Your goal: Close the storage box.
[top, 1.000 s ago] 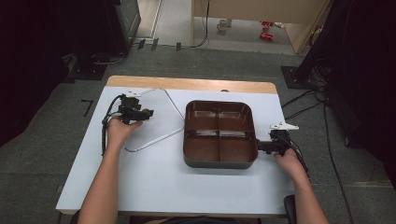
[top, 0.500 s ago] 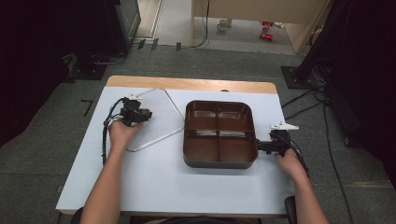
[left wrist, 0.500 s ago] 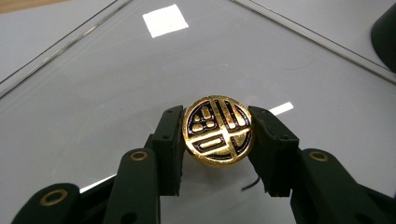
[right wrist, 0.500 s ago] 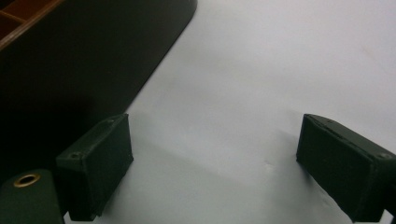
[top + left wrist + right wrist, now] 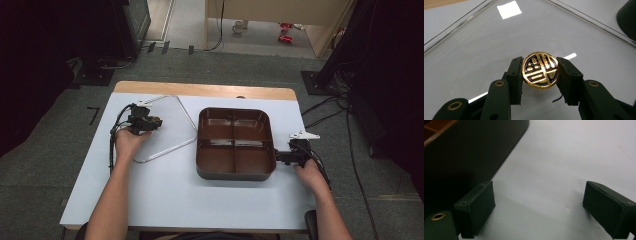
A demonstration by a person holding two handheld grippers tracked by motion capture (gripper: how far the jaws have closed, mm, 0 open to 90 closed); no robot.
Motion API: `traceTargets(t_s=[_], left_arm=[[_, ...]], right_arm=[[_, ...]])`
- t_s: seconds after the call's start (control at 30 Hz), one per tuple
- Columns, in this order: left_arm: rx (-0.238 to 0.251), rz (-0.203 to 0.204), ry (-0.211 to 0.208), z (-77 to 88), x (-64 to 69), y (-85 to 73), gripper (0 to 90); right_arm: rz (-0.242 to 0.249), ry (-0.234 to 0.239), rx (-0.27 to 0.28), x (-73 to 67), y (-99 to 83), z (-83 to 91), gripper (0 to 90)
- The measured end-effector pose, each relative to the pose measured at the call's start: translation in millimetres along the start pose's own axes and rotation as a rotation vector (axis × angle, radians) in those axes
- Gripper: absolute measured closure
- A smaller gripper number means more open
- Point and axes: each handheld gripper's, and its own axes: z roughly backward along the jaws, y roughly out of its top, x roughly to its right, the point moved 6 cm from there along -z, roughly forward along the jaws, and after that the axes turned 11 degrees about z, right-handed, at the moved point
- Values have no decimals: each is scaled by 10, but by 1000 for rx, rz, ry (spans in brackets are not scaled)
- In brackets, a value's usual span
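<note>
We have our left tool (image 5: 541, 72) clamped on the round gold-and-black knob (image 5: 540, 69) of the clear lid (image 5: 165, 127), its jaws having just closed in on either side of it. The lid lies flat on the white worktop (image 5: 165, 195), left of the brown four-compartment tray (image 5: 235, 142). Our right tool (image 5: 537, 207) stands wide, holding nothing, low over the worktop just beside the tray's right wall.

Room around the tray

The brown tray (image 5: 235, 172) stands in the middle; the table (image 5: 165, 200) near its front and left is bare.
</note>
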Motion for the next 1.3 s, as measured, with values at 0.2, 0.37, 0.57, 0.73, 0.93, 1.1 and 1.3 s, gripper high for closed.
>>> traceTargets(t_s=[0.2, 0.37, 0.57, 0.73, 0.93, 1.1, 1.3], left_arm=[[5, -27, -13, 199, 90, 88, 594], [9, -31, -24, 303, 119, 135, 594], [22, -42, -35, 513, 142, 212, 594], [35, -35, -52, 639, 181, 277, 594], [66, -49, -89, 829, 326, 381, 594], [75, -59, -128, 902, 459, 432, 594], [77, -107, -162, 903, 721, 473, 594]], right_arm=[[1, 0, 0, 1, 0, 0, 99], [0, -1, 0, 0, 0, 0, 99], [1, 0, 0, 1, 0, 0, 99], [1, -1, 1, 1, 0, 0, 99], [1, -1, 0, 1, 0, 0, 99], [1, -1, 0, 0, 0, 0, 99], [4, -1, 0, 2, -1, 0, 99]])
